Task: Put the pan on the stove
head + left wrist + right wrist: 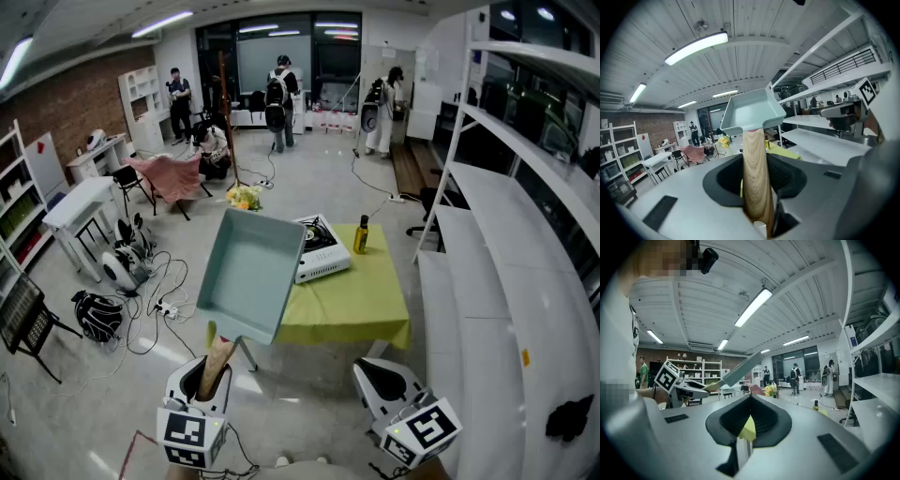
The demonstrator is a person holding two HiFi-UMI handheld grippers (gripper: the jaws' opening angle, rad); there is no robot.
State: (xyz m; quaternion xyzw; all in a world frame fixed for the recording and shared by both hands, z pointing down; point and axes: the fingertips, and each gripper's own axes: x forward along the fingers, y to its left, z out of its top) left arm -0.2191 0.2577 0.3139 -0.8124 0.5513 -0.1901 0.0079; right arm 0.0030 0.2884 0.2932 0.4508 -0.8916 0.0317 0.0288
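Note:
A pale blue-green square pan (251, 274) hangs tilted in the air over the left edge of the yellow-green table (356, 305). My left gripper (202, 380) is shut on its wooden handle (217, 361), which runs up between the jaws in the left gripper view (756, 178) to the pan (752, 110). The portable stove (321, 247) sits on the table's far left part, beyond the pan. My right gripper (377, 375) hovers low at the right, short of the table, shut with nothing held. The right gripper view shows the pan (740, 369) edge-on.
A yellow bottle (361, 234) stands on the table right of the stove. Long white shelves (487, 281) run along the right. Cables, bags and a fan lie on the floor at the left (131, 272). People stand far back.

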